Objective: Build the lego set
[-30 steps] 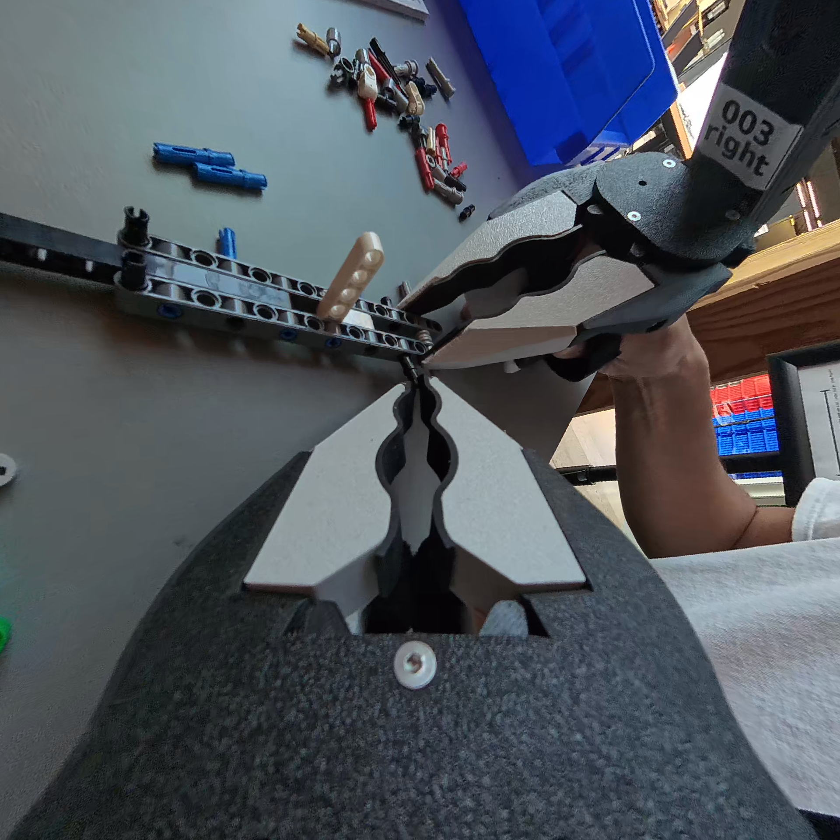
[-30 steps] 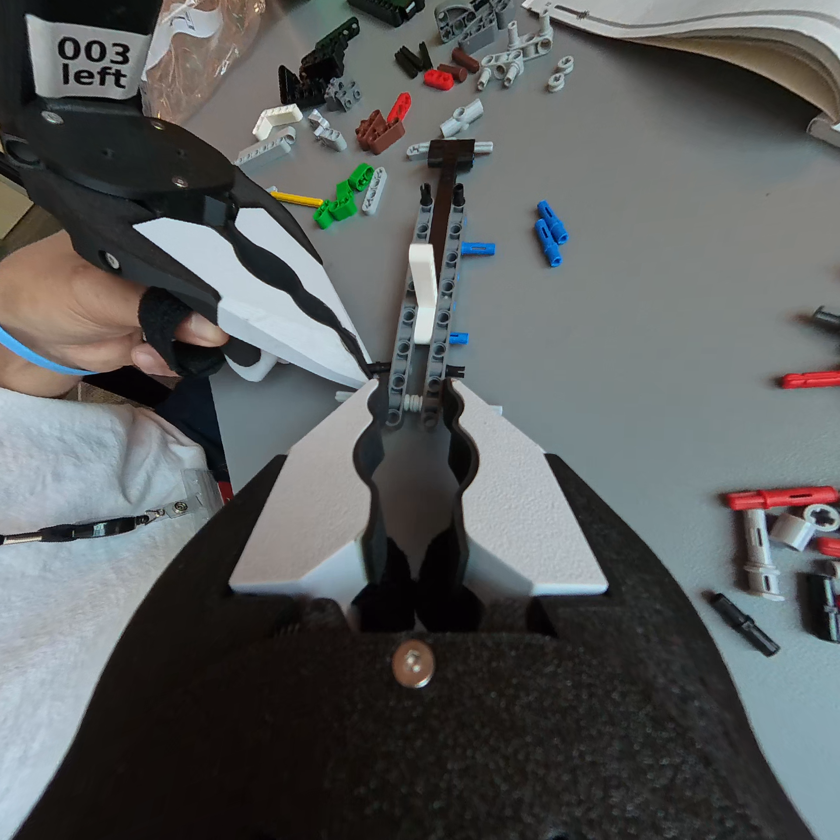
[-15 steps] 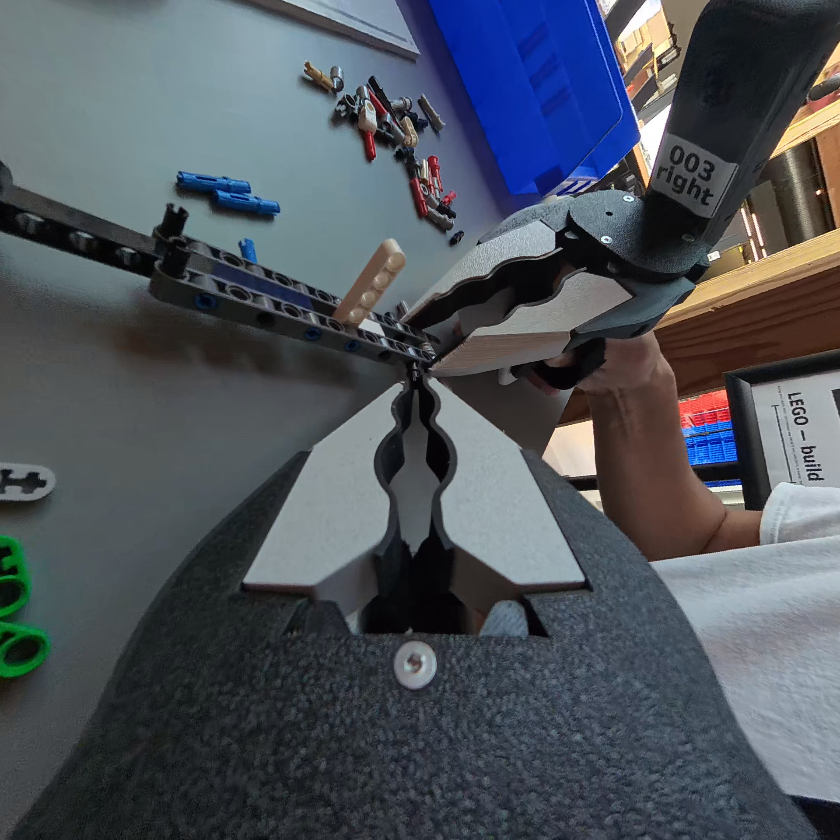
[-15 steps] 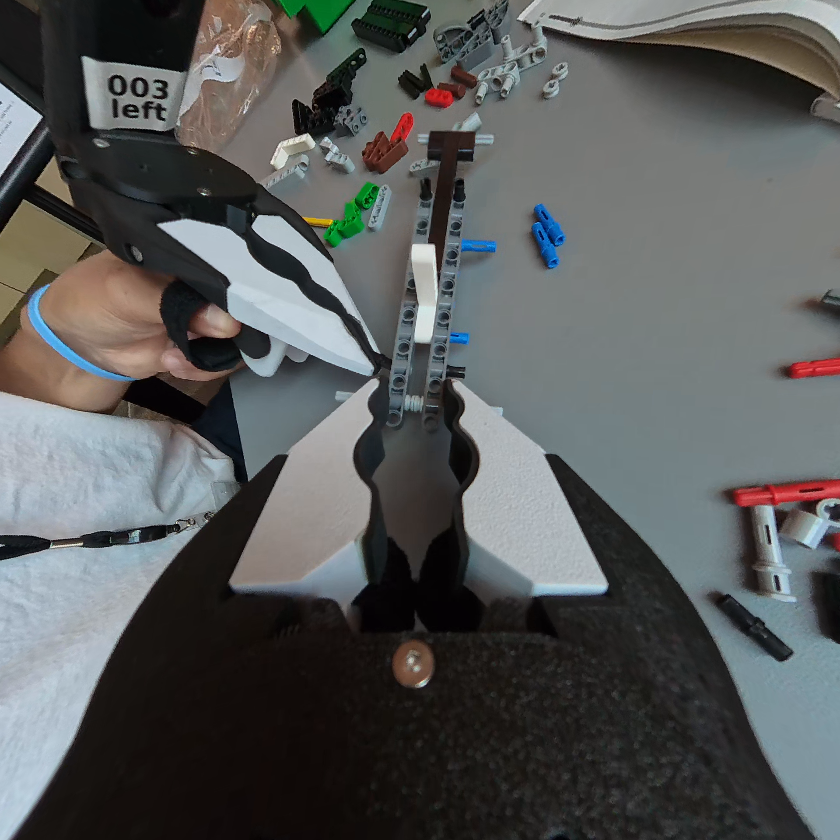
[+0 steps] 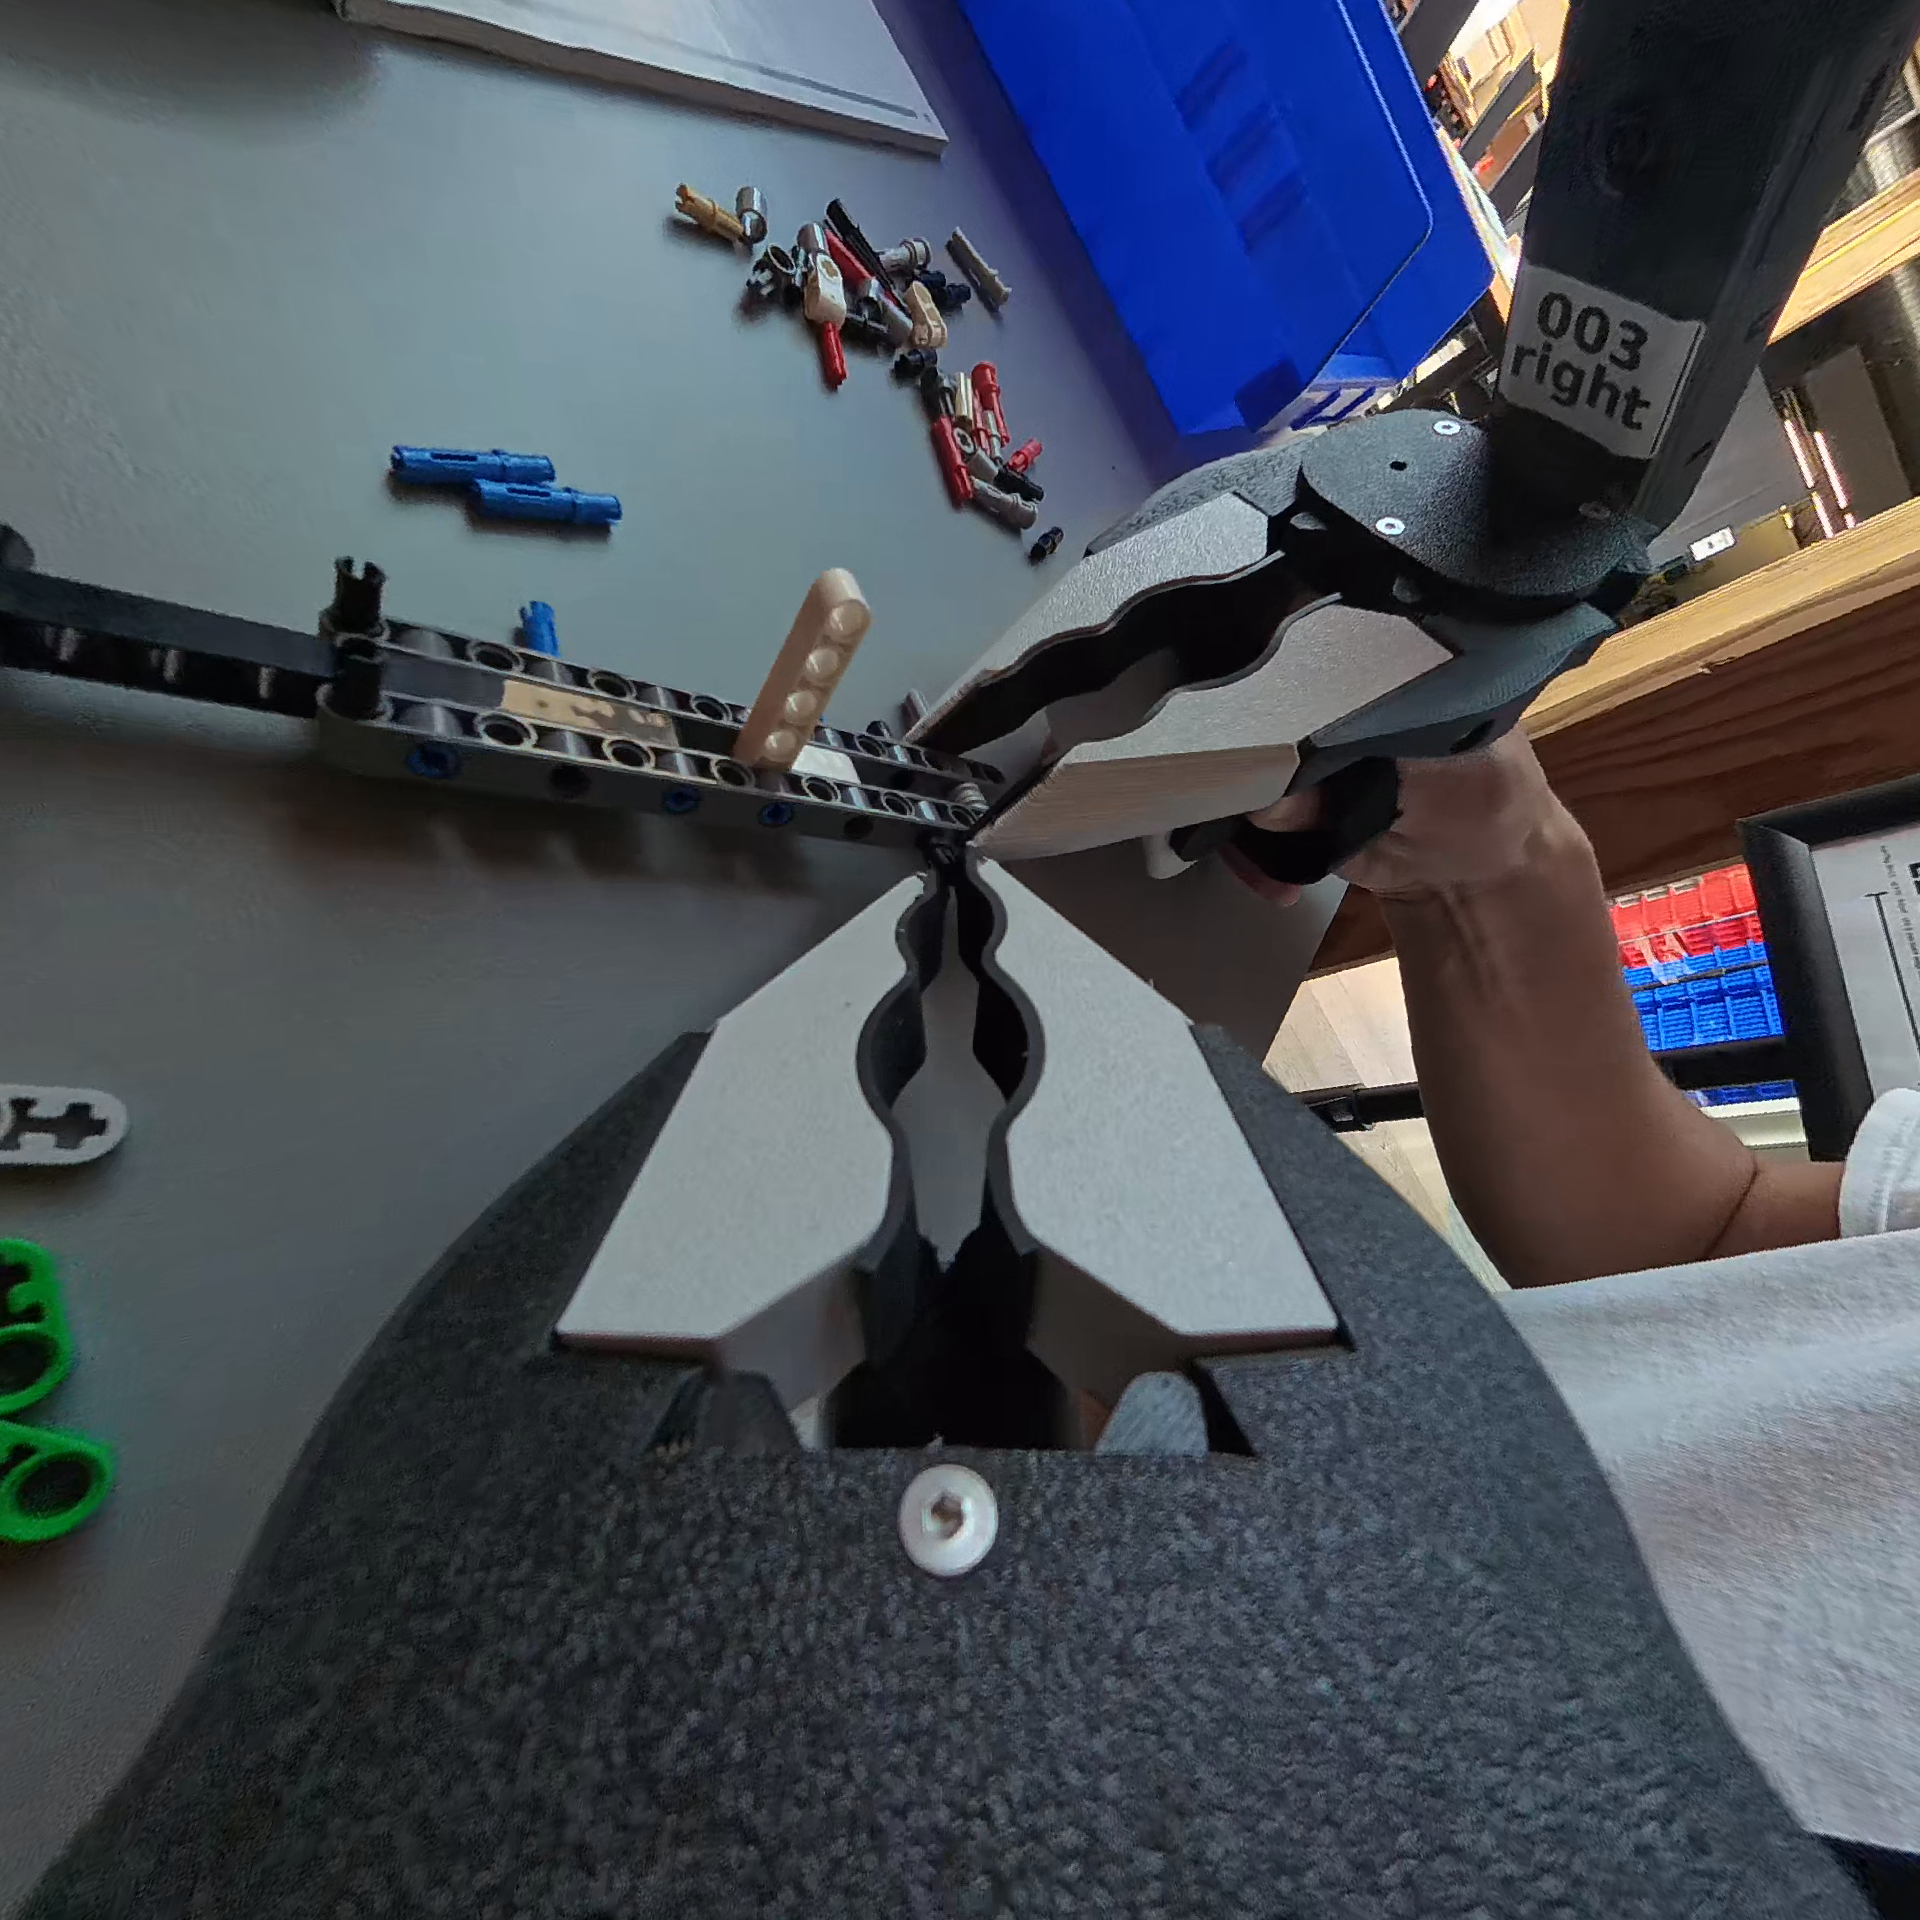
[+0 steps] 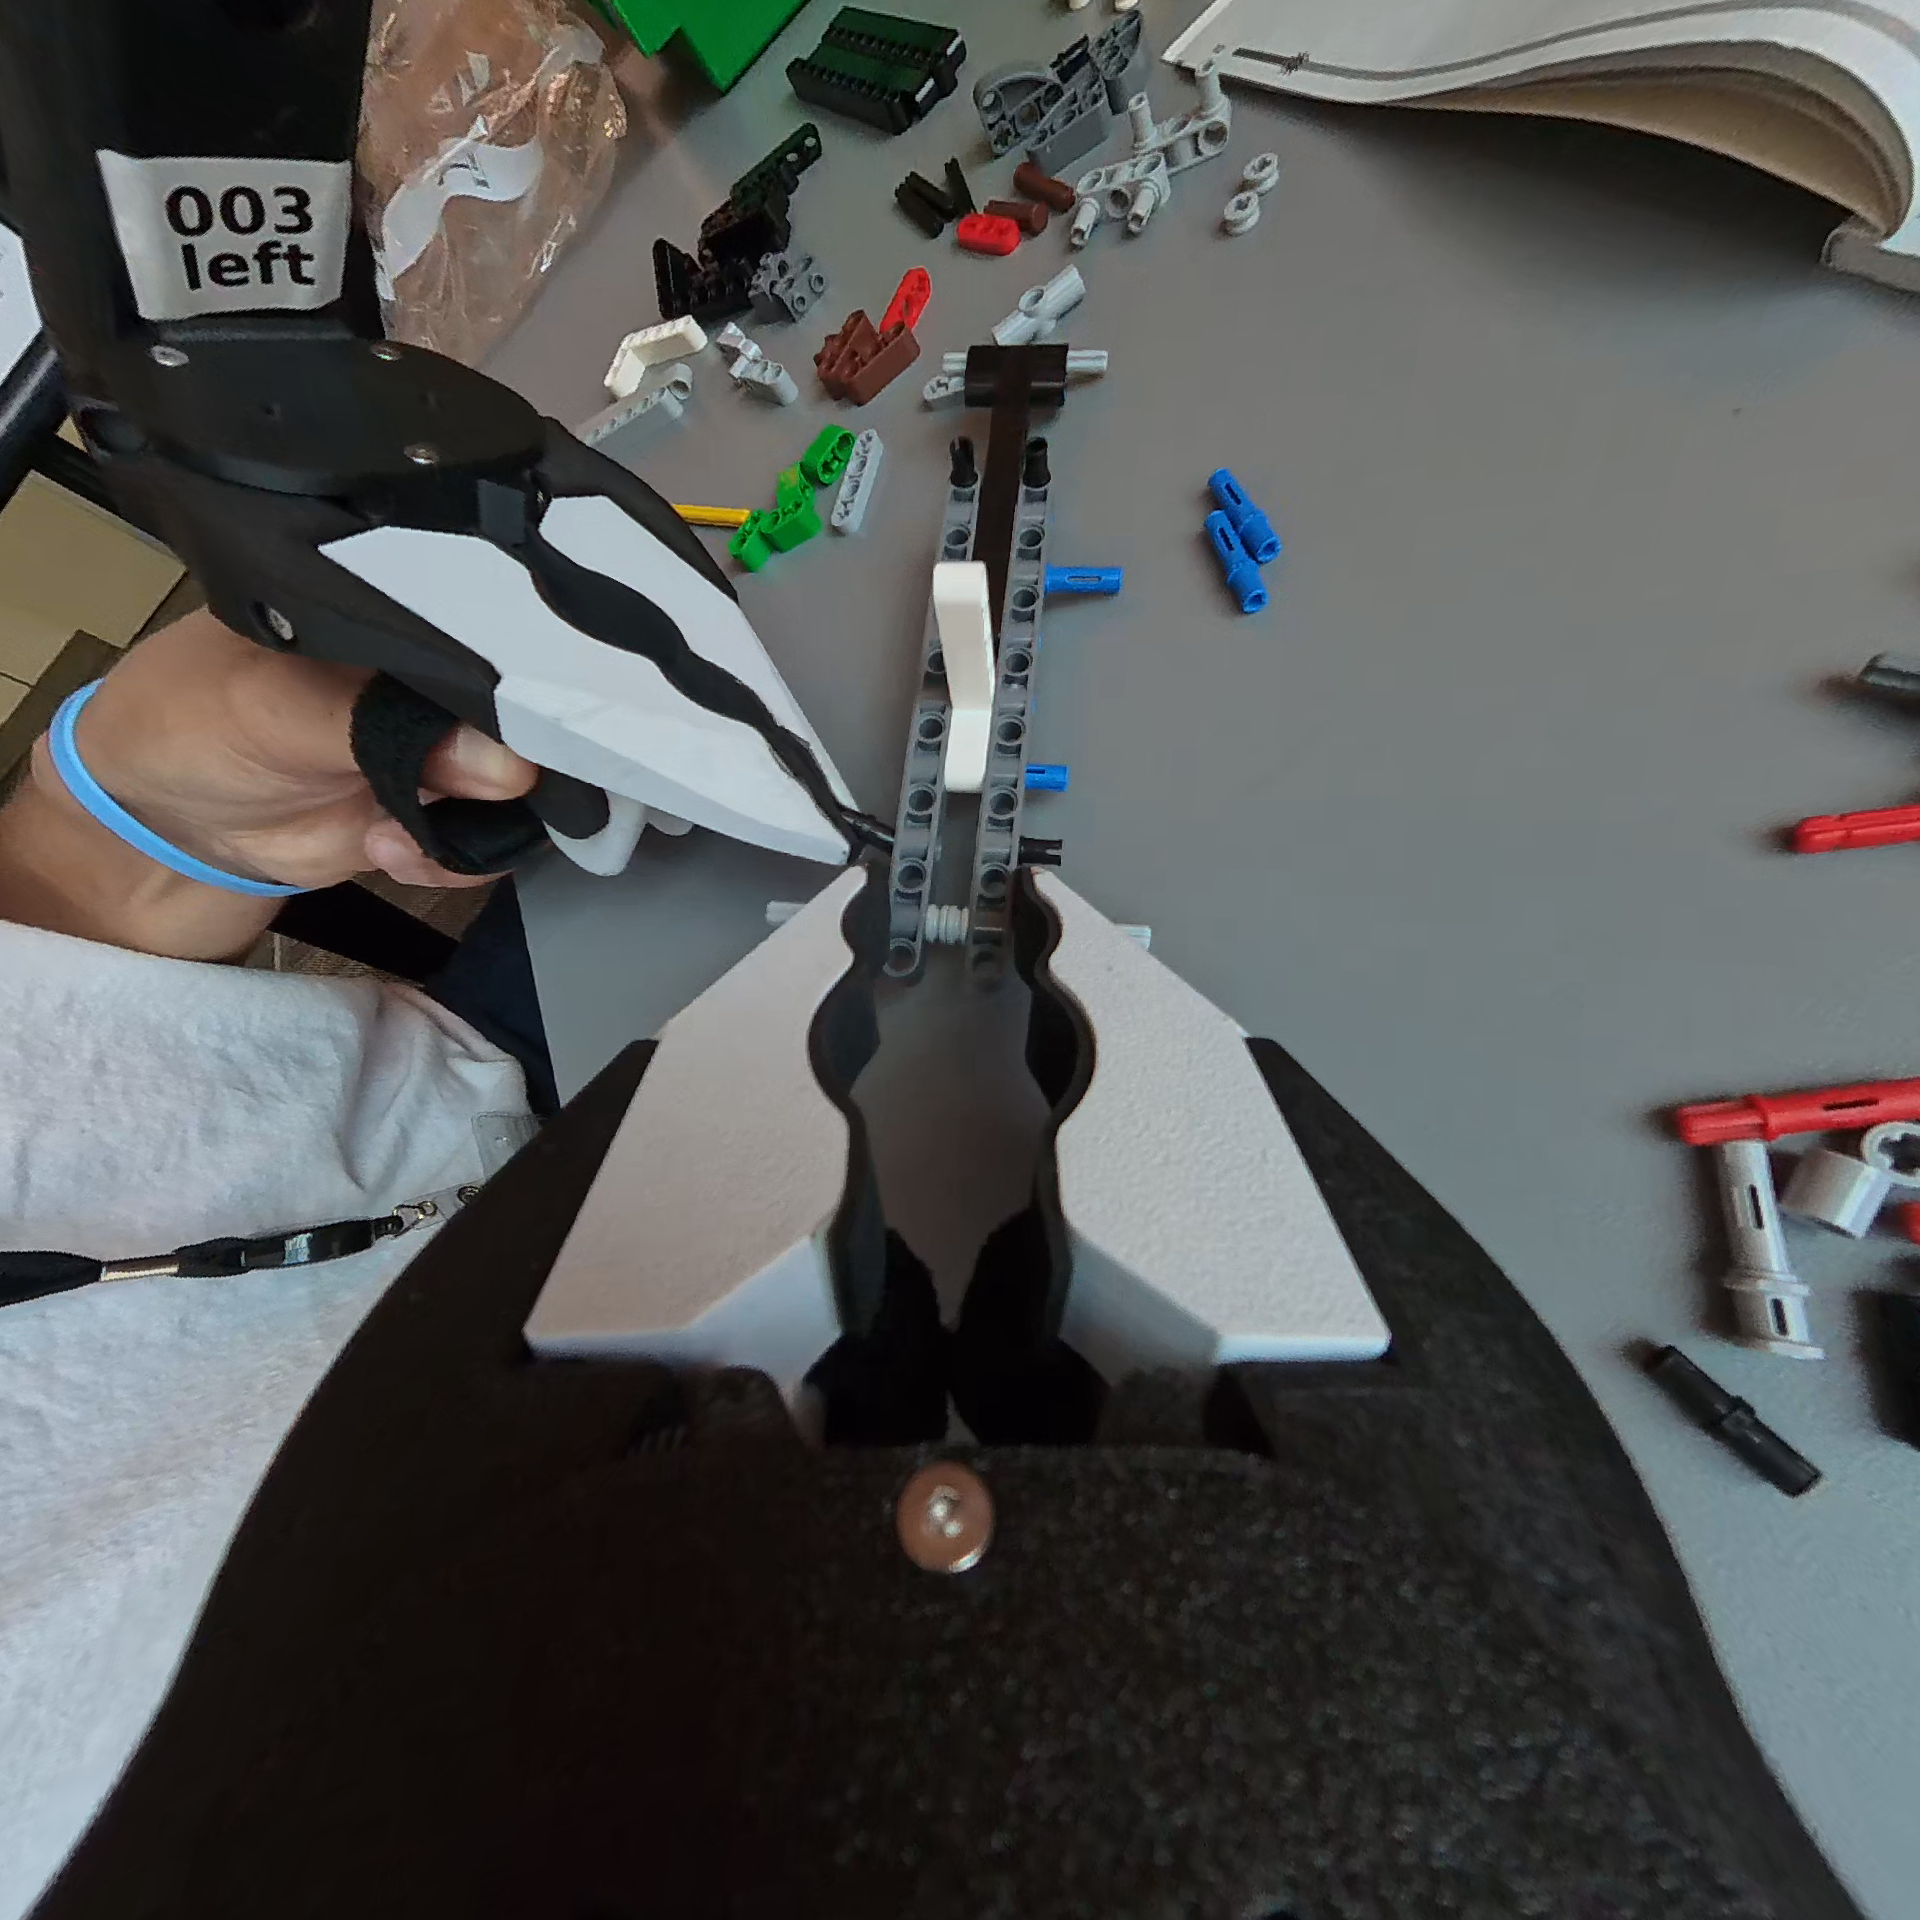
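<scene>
Pinched between closed fingertips of the left gripper [image 5: 948, 868]: a small black pin [image 6: 871, 831], pressed against the side of the grey beam assembly [image 6: 966, 727] near its close end. Clamped across that same end, at 12 o'clock in the right wrist view: the right gripper [image 6: 948, 935], narrowed onto the two grey beams. Lying lengthwise on the grey table [image 6: 1455, 520], with a white lift-arm [image 6: 964, 665] rising from the channel between the beams and a black beam [image 6: 1006, 457] running out the far end.

Judged the step in hand: seating the pin in a side hole. Best done with the pin square to the hole, pushed straight along its axis, the right gripper bracing hard against the push to stop the frame sliding or twisting; a skewed pin likely to jam or flick away.

Counted on the frame: two grey beams, one white lift-arm, two blue pins [image 6: 1081, 580] jutting at 3 o'clock, two black pins [image 6: 997, 452] upright at the far end. Loose at 2 o'clock: two blue pins [image 6: 1238, 540]. At 11 o'clock, green connectors [image 6: 795, 499], count unclear. At 4 o'clock, one long red axle [image 6: 1797, 1110], one loose black pin [image 6: 1730, 1418]. At 1 o'clock, one open instruction booklet [image 6: 1662, 94].
</scene>
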